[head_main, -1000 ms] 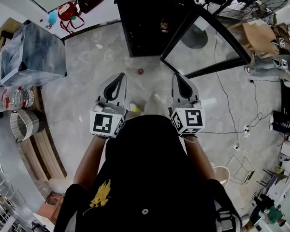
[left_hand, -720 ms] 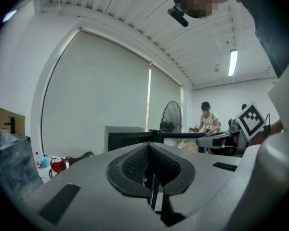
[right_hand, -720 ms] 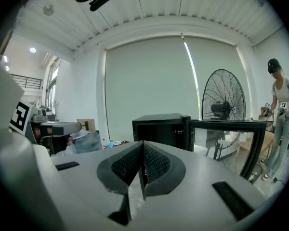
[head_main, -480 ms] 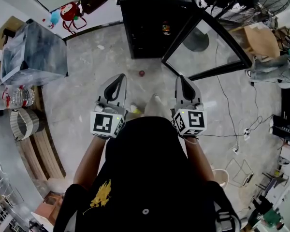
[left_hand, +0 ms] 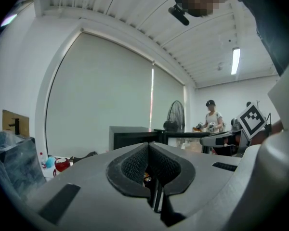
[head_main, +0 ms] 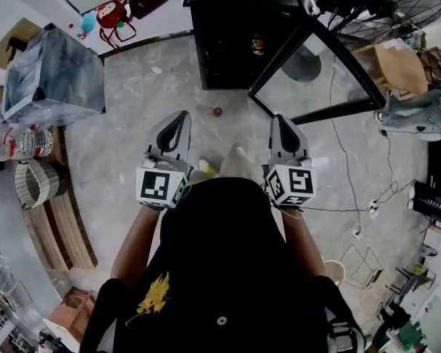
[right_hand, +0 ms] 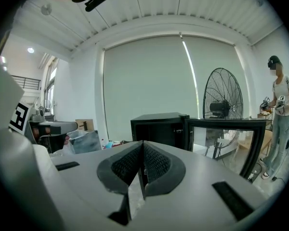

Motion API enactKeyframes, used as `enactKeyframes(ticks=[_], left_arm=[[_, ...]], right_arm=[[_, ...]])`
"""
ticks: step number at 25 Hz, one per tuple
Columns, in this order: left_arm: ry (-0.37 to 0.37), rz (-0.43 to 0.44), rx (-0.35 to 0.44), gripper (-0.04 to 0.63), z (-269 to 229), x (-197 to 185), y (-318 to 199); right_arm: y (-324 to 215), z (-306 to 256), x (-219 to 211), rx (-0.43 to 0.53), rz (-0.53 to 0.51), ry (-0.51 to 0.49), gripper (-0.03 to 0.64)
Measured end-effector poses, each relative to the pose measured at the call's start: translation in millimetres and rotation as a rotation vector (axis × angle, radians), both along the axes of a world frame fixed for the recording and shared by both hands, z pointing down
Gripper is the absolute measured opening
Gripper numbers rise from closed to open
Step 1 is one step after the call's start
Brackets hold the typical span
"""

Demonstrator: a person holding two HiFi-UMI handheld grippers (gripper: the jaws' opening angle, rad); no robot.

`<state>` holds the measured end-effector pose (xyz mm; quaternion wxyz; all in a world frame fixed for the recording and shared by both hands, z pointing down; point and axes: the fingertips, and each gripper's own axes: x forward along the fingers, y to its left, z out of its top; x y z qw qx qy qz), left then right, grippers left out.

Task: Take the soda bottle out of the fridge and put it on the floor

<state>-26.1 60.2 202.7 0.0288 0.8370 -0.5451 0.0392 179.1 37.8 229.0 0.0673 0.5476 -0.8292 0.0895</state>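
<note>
The black fridge point(head_main: 239, 31) stands ahead on the floor with its glass door point(head_main: 316, 72) swung open to the right. Inside it a small soda bottle point(head_main: 257, 45) with an orange label shows on a shelf. My left gripper point(head_main: 178, 120) and right gripper point(head_main: 281, 123) are held side by side in front of my body, well short of the fridge, and both point toward it. Each is shut with nothing between its jaws. In the right gripper view the fridge point(right_hand: 159, 129) and its door point(right_hand: 221, 138) lie straight ahead past the shut right gripper point(right_hand: 142, 160).
A small red cap point(head_main: 217, 112) lies on the grey floor before the fridge. A grey wrapped box point(head_main: 51, 76) stands at left, a large fan point(head_main: 397, 6) and a cardboard box point(head_main: 393, 65) at right. Cables point(head_main: 353, 197) trail over the floor at right. A person point(right_hand: 279, 119) stands far right.
The head view has shifted a little, so the fridge sits slightly further right. Both grippers stay shut and keep almost the same place.
</note>
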Motion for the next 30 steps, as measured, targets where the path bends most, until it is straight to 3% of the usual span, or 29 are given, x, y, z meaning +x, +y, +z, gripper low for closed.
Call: enactKeyframes(ticks=[30], left_arm=[[-0.011, -0.025, -0.001, 0.018, 3, -20, 6]], right_arm=[[-4, -5, -6, 0.024, -0.003, 0.011, -0.003]])
